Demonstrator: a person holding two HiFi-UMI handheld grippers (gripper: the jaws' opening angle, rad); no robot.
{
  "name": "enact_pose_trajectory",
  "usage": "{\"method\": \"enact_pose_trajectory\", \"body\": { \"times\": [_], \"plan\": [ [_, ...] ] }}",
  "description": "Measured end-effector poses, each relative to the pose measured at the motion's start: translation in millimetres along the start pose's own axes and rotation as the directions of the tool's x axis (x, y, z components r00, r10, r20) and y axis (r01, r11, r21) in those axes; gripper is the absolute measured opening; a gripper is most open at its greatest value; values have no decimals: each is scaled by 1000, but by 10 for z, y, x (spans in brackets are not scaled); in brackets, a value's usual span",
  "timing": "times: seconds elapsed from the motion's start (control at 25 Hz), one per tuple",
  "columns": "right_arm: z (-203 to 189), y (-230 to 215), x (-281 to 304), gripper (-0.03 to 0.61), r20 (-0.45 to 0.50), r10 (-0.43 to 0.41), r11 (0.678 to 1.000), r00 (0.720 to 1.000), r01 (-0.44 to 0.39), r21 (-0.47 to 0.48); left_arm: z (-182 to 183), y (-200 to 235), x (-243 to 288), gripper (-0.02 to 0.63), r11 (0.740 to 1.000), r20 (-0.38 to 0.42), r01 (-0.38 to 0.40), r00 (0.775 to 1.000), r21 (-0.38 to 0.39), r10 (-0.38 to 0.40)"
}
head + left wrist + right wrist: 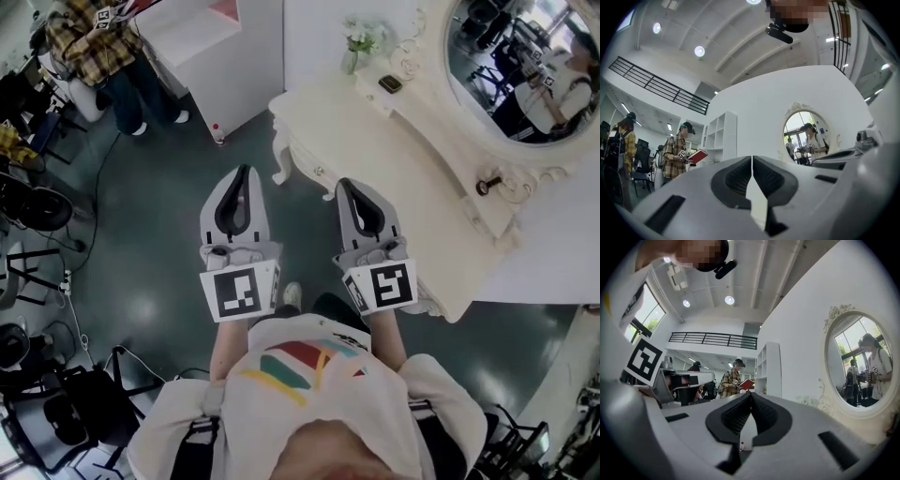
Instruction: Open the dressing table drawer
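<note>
A: Step check: we're on the approach. The left gripper [245,174] and right gripper [346,184] are both held out over the floor [150,234]. Each has its jaws pressed together with nothing between them.

B: Agreed, the drawer is untouched. The dressing table [394,159] sits right of both grippers. The right gripper is nearest its edge but makes no contact.

A: Where's the drawer?

B: Presumably in the scalloped apron [305,155] under the top. We can't make out its front. A small dot [320,172] there may be the knob, but it's too small to be sure from this steep angle.

A: Next move, as we judge it: part one pair of jaws, drop to apron level, close on the knob, pull straight out.

B: Materials, left to right:
- The floor is dark and glossy.
- The grippers are grey plastic with black ribbed pads [738,180].
- The table is cream-painted with a smooth top and carved curved legs [279,167].
- The mirror [525,66] is oval in an ornate frame.
</note>
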State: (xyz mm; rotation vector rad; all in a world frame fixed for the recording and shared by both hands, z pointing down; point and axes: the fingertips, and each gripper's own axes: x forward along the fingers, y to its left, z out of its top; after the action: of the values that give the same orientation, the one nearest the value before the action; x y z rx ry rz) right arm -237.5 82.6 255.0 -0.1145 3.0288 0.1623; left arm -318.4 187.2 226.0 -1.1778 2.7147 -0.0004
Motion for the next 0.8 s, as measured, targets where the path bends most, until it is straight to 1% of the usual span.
{"method": "enact_pose_trajectory", "body": {
  "times": [0.24,0.44,0.56,0.64,0.72,0.76,0.8],
  "plan": [
    [-201,-171,275,0,-30,16,1000,999,-15,17,-270,-26,280,12,1000,-58,6,998,-24,-7],
    [-242,-316,403,0,-22,42,999,999,-42,16,-256,-79,516,12,999,-26,-23,999,-46,22],
    [-267,-477,417,0,-18,36,999,999,-35,23,-277,-201,660,12,999,-22,-16,1000,-42,15],
    [-280,-616,388,0,-17,19,999,1000,-19,34,-272,-330,735,12,1000,-12,7,1000,-26,-7],
    [-276,-765,334,0,-13,-9,999,1000,10,47,-306,-490,795,12,998,-27,47,999,35,-46],
    [-267,-840,303,0,-10,-27,998,1000,28,51,-312,-555,843,12,997,-36,56,998,55,-54],
    [-258,-913,267,0,-9,-46,998,999,47,52,-296,-610,900,12,997,-34,58,998,50,-56]
  ]
}}
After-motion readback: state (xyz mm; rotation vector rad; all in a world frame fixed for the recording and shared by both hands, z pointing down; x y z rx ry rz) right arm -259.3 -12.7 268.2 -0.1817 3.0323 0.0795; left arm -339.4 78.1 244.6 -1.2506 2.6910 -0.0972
